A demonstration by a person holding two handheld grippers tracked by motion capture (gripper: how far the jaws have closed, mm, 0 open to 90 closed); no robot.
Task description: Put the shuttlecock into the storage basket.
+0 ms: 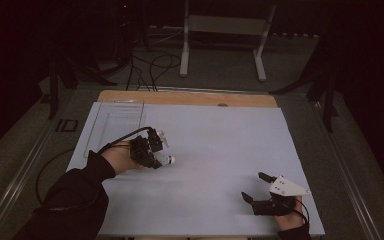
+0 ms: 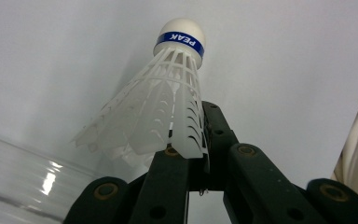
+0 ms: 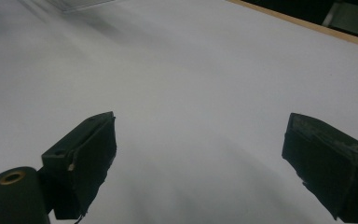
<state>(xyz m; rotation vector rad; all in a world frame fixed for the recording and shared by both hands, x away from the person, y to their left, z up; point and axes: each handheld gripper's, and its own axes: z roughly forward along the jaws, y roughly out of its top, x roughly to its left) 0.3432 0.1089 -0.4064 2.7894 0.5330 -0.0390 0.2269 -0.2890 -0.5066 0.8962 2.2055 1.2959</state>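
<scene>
One shuttlecock (image 2: 168, 93) sits clamped in left gripper (image 2: 193, 161).

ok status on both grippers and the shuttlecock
Left gripper shut on shuttlecock, above the table. Right gripper open, holding nothing. Clear tube lies far left.

White table (image 1: 210, 145), clear tube (image 1: 114, 122) on it

You are working in a dim lab or recording studio. Beyond your left gripper (image 1: 152, 148), cables (image 1: 150, 67) trail over grey carpet past a metal stand (image 1: 222, 30), and your white-covered table (image 1: 215, 150) sits among black equipment.
</scene>
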